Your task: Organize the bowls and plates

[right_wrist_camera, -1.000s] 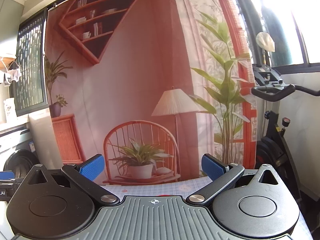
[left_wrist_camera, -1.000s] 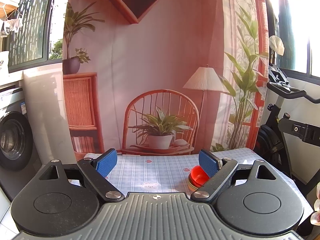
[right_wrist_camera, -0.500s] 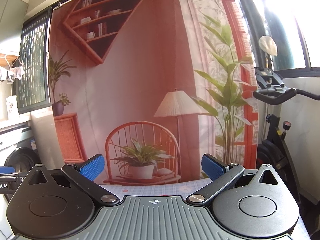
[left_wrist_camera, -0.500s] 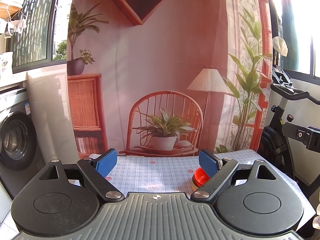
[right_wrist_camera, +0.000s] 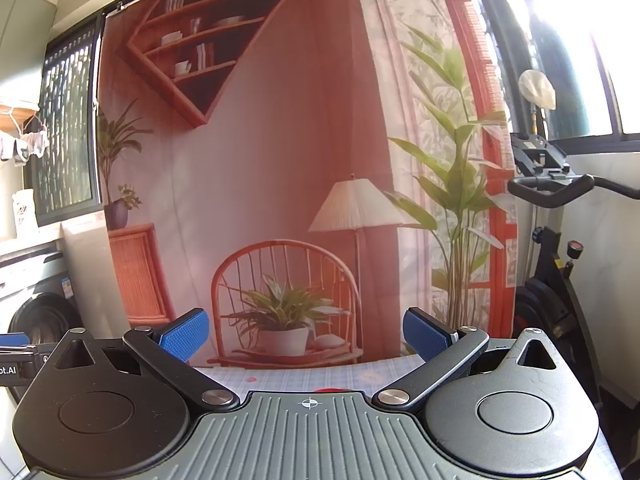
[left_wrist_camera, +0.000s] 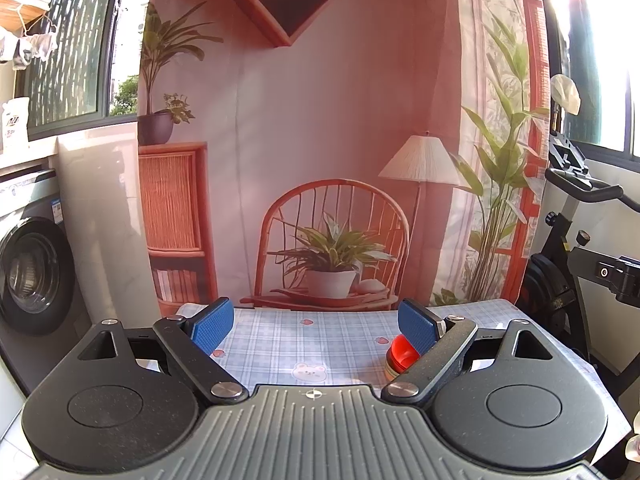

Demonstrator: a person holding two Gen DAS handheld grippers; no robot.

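Printed backdrop (left_wrist_camera: 320, 120) of a chair, lamp and potted plants hangs behind a table under a blue checked cloth (left_wrist_camera: 304, 340); a washing machine (left_wrist_camera: 32, 276) stands at the left edge of the frame, an exercise bike (left_wrist_camera: 580, 264) at the right. Item: stack of dishes (left_wrist_camera: 400, 358), a red bowl nested on top with paler rims showing beneath, sitting on the cloth at lower right of centre in the left wrist view and half hidden by that gripper's right finger. In the right wrist view only a thin red sliver (right_wrist_camera: 330, 390) shows above the gripper body at bottom centre; what it is cannot be told. Item: left gripper (left_wrist_camera: 312, 324), fingers spread wide, nothing between them, held above the near side of the table. Item: right gripper (right_wrist_camera: 306, 334), fingers likewise spread and empty, pointed at the backdrop; the left gripper's blue tip peeks in at its left edge. Step in hand, as a judgement: the dishes lie already nested, which fits either a finished stack with both tools drawn off or a pile waiting to be sorted; no other plates or bowls are in view. Any further handling would call for tilting a gripper down to bring the stack into full view.
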